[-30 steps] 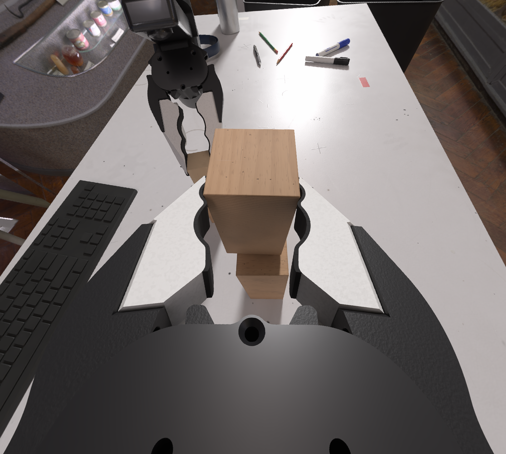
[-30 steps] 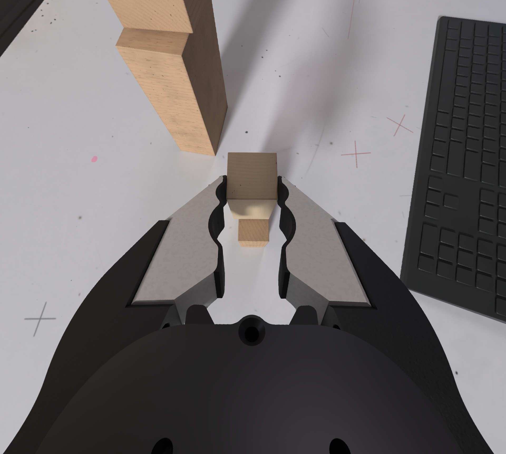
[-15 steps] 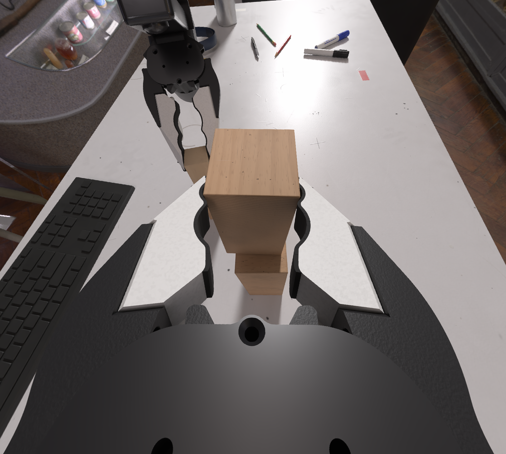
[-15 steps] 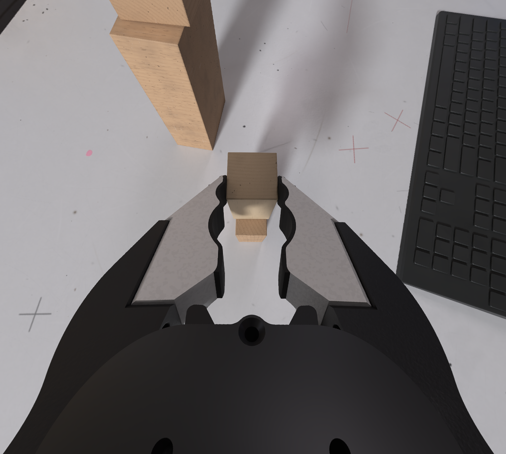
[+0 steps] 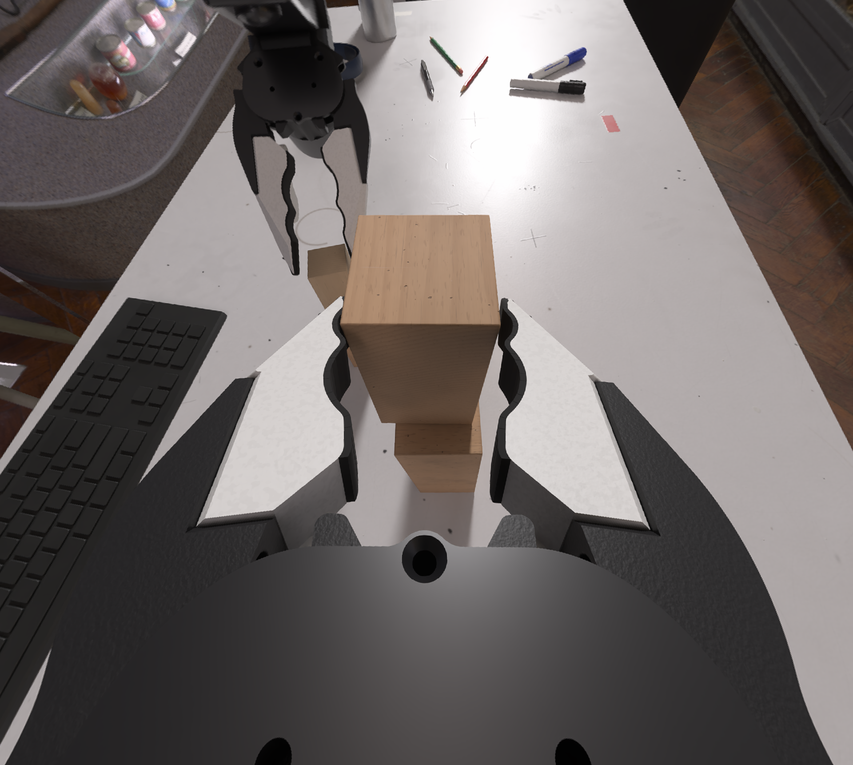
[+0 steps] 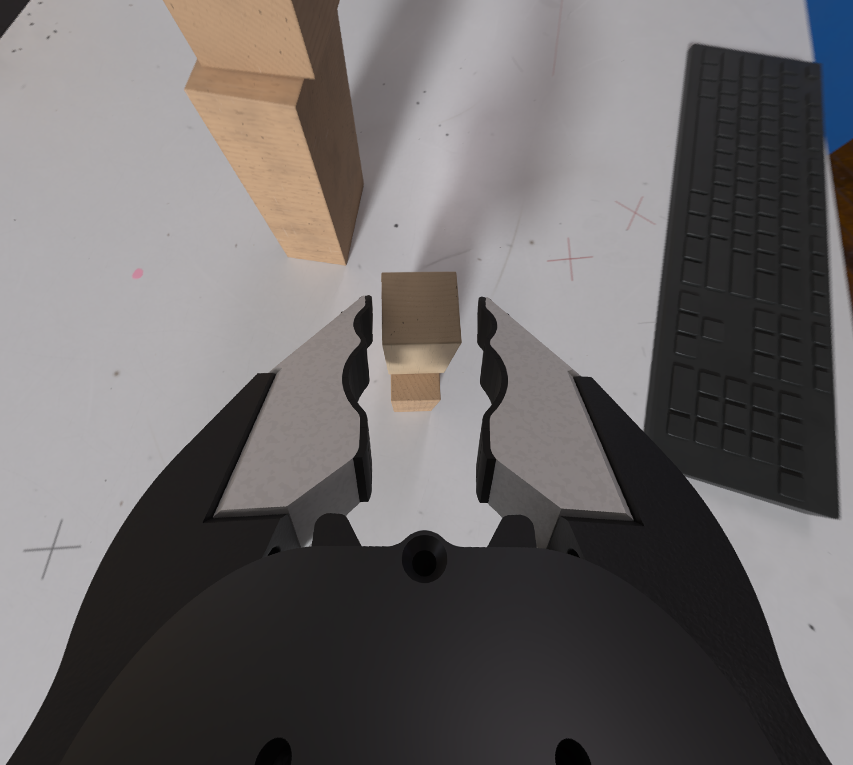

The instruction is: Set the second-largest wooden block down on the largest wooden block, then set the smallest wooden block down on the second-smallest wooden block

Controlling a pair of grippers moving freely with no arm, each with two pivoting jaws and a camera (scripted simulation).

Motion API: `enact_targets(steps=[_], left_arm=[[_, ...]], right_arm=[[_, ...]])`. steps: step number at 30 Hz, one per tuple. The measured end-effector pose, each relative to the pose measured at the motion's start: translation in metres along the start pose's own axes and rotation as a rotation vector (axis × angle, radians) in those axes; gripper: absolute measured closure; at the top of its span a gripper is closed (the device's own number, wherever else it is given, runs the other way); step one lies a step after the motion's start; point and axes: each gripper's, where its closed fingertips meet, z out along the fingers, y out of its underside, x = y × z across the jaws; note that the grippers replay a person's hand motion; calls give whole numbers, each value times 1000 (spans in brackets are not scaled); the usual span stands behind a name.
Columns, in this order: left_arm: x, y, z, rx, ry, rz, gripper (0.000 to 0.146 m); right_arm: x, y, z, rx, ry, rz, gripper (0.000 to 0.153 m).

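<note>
Two stacks, and both look built; my left gripper is closed on the top of the second-largest wooden block, tips flush to its sides, and that block stands on the largest wooden block, set a little off-centre so a step of the lower one shows; my right gripper is spread, a clear gap either side of the smallest wooden block, which sits on the second-smallest wooden block; nothing in those jaws

Step in hand, as I judge it: let go and get out clean; left should part evenly so neither finger drags the tall column, then rise straight; right should lift straight up before any sideways move, because the little stack stands just beside the foot of the tall one and a nudge could fell both

Room: the keyboard lies off to one side, well apart; the white table is open towards the markers and pencils; straight up is the safest way out
</note>
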Motion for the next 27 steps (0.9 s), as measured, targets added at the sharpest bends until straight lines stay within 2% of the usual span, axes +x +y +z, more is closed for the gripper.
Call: enact_targets(steps=[4, 7, 11, 13, 18, 21, 24, 27], left_arm=[[-2, -5, -7, 30, -16, 5, 80], [-5, -13, -14, 77, -38, -8, 78], [0, -30, -22, 192, -7, -28, 76], [1, -32, -22, 202, -9, -22, 75], [-9, -29, -20, 184, -134, -2, 68], [-8, -36, -27, 236, -113, -33, 68], [-18, -37, -39, 259, -184, -33, 69], [-27, -39, -50, 309, -257, -32, 70]], right_arm=[[-1, -22, -24, 35, 112, -14, 104], [-11, -59, -59, 126, 274, -38, 104], [-32, -93, -106, 234, 618, 6, 100], [-47, -94, -120, 228, 816, 41, 98], [-80, -92, -135, 324, 1202, 129, 81], [-83, -86, -130, 301, 1290, 203, 76], [-77, -80, -126, 278, 1276, 298, 76], [-71, -78, -126, 344, 1228, 365, 76]])
